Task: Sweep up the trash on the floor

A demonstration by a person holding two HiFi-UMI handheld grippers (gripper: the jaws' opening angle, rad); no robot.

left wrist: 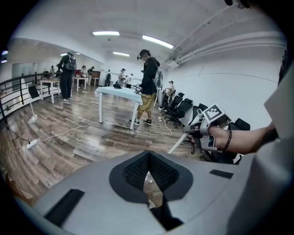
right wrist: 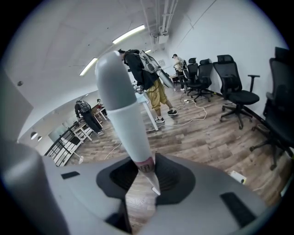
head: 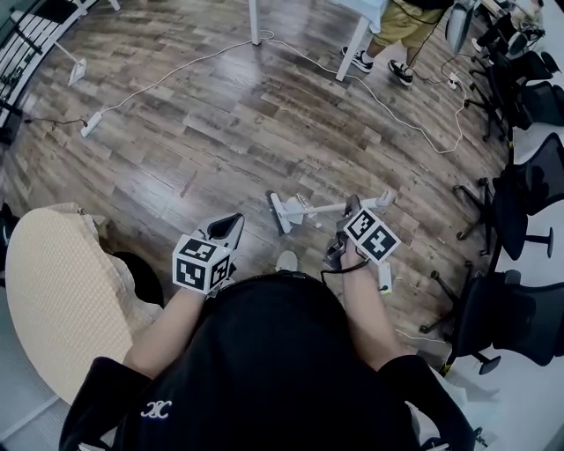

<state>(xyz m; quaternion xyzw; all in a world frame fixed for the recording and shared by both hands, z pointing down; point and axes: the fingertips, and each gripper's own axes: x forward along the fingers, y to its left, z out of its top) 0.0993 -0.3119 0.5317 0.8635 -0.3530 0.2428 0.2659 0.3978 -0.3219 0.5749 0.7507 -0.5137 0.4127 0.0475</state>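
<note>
My right gripper (head: 352, 212) is shut on the pale handle (head: 328, 208) of a white broom, whose head (head: 280, 212) rests on the wood floor just ahead of me. In the right gripper view the handle (right wrist: 123, 110) rises up and to the left from between the pads, where my right gripper (right wrist: 146, 166) clamps it. To the left of the broom head my left gripper (head: 226, 229) hangs shut with nothing in it. In its own view the left gripper (left wrist: 148, 158) has its pads meeting, and the right gripper (left wrist: 207, 127) shows with the handle (left wrist: 180, 142). I cannot make out any trash.
Black office chairs (head: 520, 211) line the right side. White cables (head: 414, 123) and a power strip (head: 91, 124) lie on the floor. A person in khaki shorts (head: 401, 26) stands by a white table leg (head: 352, 48). A beige round seat (head: 53, 291) sits at my left.
</note>
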